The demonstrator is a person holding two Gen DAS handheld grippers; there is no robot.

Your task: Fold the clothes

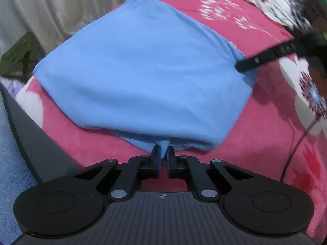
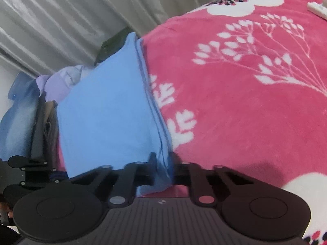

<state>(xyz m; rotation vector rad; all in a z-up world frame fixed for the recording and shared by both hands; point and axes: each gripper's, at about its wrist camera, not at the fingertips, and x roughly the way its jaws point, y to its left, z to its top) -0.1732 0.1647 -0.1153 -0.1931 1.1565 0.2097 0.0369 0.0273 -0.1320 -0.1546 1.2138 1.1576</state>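
A light blue garment [image 1: 143,71] lies partly folded on a pink floral blanket [image 1: 265,143]. My left gripper [image 1: 163,153] is shut on a pinch of its near edge. In the left wrist view the right gripper [image 1: 245,64] reaches in from the right and meets the garment's right corner. In the right wrist view the blue garment [image 2: 106,118] hangs as a raised sheet, and my right gripper [image 2: 162,159] is shut on its folded edge. The left gripper [image 2: 30,173] shows at the lower left of that view.
Pale curtains [image 2: 61,20] hang behind the bed. A heap of other clothes [image 2: 30,106], lilac, blue and brown, lies at the left. A white remote [image 2: 318,9] rests on the blanket [image 2: 255,112] at the far right. Patterned bedding [image 1: 286,2] is bunched at the far end.
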